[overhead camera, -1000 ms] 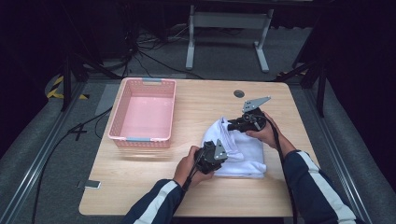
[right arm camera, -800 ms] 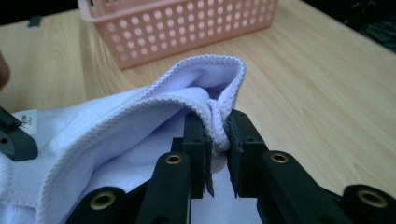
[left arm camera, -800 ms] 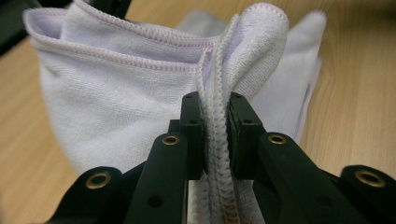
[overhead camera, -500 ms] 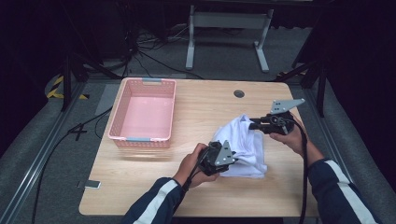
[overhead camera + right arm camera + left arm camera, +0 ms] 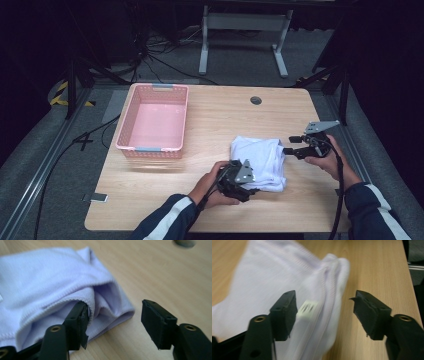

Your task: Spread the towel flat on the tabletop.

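A white folded cloth (image 5: pixel 257 155) lies on the wooden table (image 5: pixel 225 115), right of the middle. My left gripper (image 5: pixel 256 186) is at its near edge, and its jaws have just been opening. In the left gripper view the left gripper (image 5: pixel 324 296) stands open over the cloth (image 5: pixel 274 277), a small printed tag (image 5: pixel 308 308) beside the left jaw. My right gripper (image 5: pixel 291 144) is just right of the cloth; its jaws have also just been opening. In the right gripper view the right gripper (image 5: pixel 115 303) is open, its left jaw against the cloth's (image 5: pixel 45 277) folded hem and bare wood under the gap.
A pink plastic basket (image 5: pixel 152 149) stands empty at the table's left. A round cable hole (image 5: pixel 256 100) sits near the far edge. A small flat object (image 5: pixel 95 198) lies at the near left corner. Metal frame legs stand beyond the table.
The right gripper has swung right, drawing the cloth's fold over, and now stands off its right edge. Both pairs of jaws have gone from shut on the cloth to open. The cloth lies flatter.
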`<state>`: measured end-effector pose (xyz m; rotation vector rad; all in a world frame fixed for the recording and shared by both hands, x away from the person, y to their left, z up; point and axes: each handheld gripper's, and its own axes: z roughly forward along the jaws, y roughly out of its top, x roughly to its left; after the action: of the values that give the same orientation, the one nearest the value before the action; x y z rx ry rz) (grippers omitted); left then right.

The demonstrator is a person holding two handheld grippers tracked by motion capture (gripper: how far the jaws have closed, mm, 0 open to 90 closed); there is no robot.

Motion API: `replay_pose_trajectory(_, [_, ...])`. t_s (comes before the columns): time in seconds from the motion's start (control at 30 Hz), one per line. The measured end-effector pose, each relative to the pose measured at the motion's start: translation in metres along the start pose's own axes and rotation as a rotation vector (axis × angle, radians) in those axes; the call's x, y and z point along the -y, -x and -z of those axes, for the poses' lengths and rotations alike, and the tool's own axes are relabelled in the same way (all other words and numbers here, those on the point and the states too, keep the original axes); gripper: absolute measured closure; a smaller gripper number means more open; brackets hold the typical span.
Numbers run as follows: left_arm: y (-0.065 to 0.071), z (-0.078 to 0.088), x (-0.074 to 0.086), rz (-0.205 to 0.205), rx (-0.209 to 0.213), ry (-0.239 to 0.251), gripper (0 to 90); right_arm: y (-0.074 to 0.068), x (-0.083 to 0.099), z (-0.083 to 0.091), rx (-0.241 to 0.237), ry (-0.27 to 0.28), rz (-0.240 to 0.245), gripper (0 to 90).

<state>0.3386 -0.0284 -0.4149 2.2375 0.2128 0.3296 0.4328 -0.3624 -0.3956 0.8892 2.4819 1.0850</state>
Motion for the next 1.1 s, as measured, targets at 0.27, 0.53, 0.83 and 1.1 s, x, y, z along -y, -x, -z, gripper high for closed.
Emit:
replay_pose_trajectory(0.27, [-0.013,0.005,0.034,0.106,-0.043,-0.056,32.9,-0.049,-0.035,-0.001,0.025,0.091,0.069,39.7])
replay_pose_trajectory(0.53, [-0.002,-0.021,0.035,0.048,-0.052,-0.132,64.8,-0.045,-0.01,-0.057,0.064,-0.135,0.091,52.7])
replay_pose_trajectory(0.83, [0.004,-0.014,0.035,0.066,0.013,-0.131,61.0,-0.029,0.012,-0.041,0.067,-0.142,-0.012,58.2])
replay_pose_trajectory(1.1, [0.0,-0.007,0.034,0.15,-0.018,-0.055,34.2,-0.031,-0.003,-0.019,0.112,0.046,0.02,64.9])
